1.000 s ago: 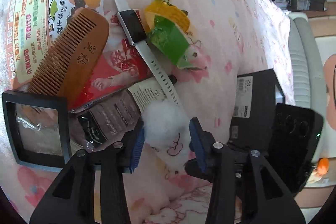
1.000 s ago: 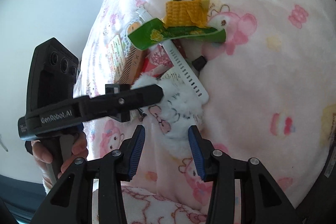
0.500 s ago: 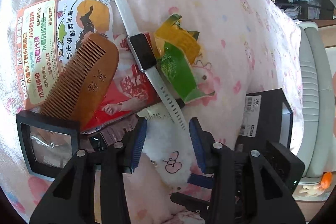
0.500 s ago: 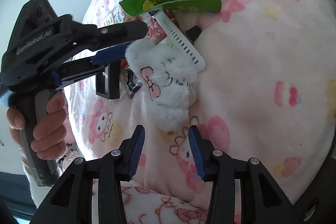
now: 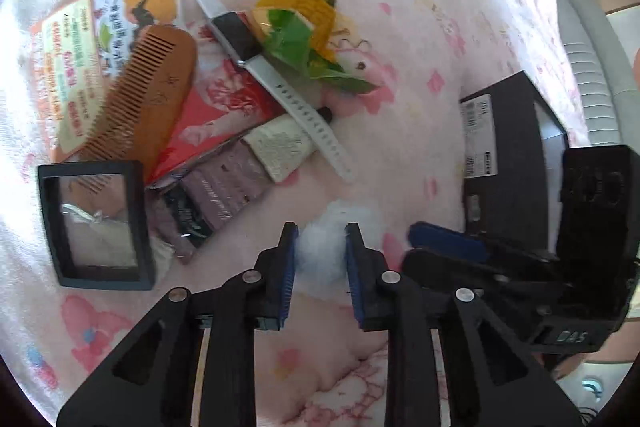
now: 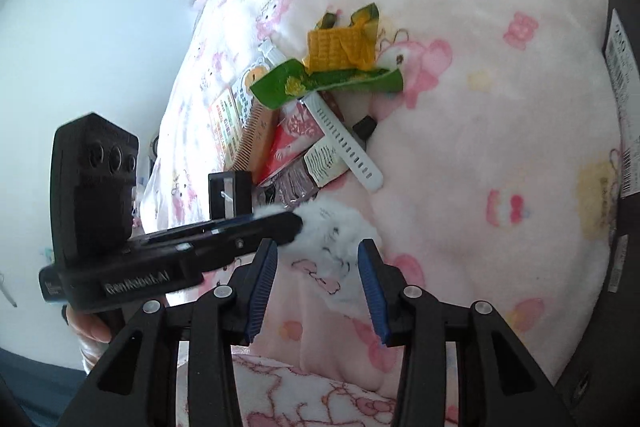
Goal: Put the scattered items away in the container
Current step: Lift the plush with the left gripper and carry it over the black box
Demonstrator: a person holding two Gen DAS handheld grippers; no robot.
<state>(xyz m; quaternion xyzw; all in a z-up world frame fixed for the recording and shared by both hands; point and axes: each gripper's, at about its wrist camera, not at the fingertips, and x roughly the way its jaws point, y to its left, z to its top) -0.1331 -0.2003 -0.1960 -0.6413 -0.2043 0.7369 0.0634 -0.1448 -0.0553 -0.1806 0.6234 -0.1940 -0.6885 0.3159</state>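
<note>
Two wrist fisheyes, each set close above the pink blanket (image 5: 420, 27) looking along its own fingers, shared the white fluff (image 5: 320, 255) at 6 o'clock and the item pile (image 6: 304, 131) toward 11.

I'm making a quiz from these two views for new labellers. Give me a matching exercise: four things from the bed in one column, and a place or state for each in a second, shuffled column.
Things
1. white fluffy fabric tuft
2. brown wooden comb
3. white-strapped smartwatch
4. black square-framed mirror

Places or states
A. lies partly on the printed flyers
B. pinched between the left hand-held gripper fingers
C. lies on the blanket just below the comb
D. stretched diagonally beside the green and yellow snack packet

Pairs: 1-B, 2-A, 3-D, 4-C
</note>
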